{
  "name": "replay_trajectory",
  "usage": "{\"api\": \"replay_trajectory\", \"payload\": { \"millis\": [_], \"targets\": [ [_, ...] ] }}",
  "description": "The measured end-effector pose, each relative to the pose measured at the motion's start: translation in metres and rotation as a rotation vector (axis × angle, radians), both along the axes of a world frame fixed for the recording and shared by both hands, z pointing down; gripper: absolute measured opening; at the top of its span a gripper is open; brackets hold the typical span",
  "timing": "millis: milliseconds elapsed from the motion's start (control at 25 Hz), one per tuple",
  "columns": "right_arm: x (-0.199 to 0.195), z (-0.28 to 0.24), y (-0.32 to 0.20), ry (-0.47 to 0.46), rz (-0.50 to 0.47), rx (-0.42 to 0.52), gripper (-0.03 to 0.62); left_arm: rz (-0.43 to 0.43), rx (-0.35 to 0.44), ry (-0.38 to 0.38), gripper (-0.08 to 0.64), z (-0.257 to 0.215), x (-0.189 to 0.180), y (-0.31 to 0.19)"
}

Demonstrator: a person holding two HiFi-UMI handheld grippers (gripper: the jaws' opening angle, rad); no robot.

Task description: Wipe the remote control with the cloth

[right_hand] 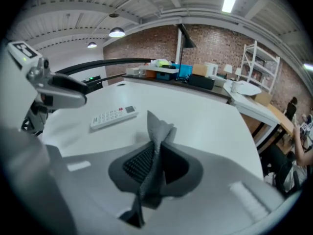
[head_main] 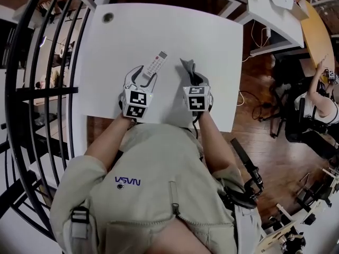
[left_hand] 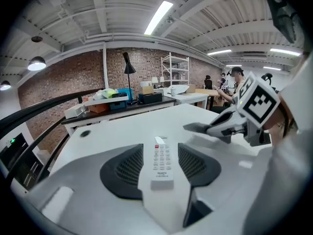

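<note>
**Cloth pinched, remote lined up between spread jaws**

The slim white plastic remote control (head_main: 156,63) lies flat on the white rectangular worktop (head_main: 217,41), just above centre in the head view and angled toward the upper right. Its near end sits between the jaws of the left hand-held gripper (head_main: 143,77). Those jaws are spread, with a gap visible on both sides of the remote in the left gripper view, so nothing presses on it yet.

To its right in the head view, the right hand-held gripper (right_hand: 155,160) is pressed together on the soft grey woven cloth (right_hand: 157,129). One crumpled peak of fabric stands up beyond the pads.

The remote looks light, rigid and smooth, so it would likely skate across the bare worktop under a wiping stroke. Squeezing its long side edges near the lower, button-free end should steady it without pressing keys or covering much of the face.

The cloth is limp and drapes. The present pinch on a gathered fold probably leaves enough loose fabric to drag over the buttons, though a bunched wad may wipe unevenly.
</note>
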State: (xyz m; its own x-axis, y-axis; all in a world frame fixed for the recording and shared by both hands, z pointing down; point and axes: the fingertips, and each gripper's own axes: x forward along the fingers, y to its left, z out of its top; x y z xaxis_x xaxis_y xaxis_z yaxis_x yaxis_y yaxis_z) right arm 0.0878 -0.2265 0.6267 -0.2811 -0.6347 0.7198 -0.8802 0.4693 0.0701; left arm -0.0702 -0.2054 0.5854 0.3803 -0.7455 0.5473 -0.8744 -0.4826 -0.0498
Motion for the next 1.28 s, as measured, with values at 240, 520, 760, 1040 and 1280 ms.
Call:
{"api": "replay_trajectory", "payload": {
  "millis": [240,520,760,1040,1280],
  "targets": [
    [0.003,-0.048,0.006,-0.102,0.046,0.1,0.04,0.033,-0.096,-0.009,0.297,0.042,0.008,-0.004],
    [-0.017,-0.101,0.032,-0.185,0.037,0.174,0.04,0.039,-0.179,-0.057,0.342,0.073,-0.002,0.001],
    [-0.014,-0.11,0.038,-0.226,0.048,0.182,0.04,0.022,-0.228,-0.032,0.35,0.09,-0.001,-0.005],
    [-0.017,-0.116,0.043,-0.261,0.055,0.176,0.04,0.025,-0.231,0.029,0.342,0.093,0.002,-0.01],
    [-0.017,-0.12,0.044,-0.284,0.057,0.17,0.04,0.055,-0.235,0.008,0.316,0.087,0.01,-0.012]
  ]
}}
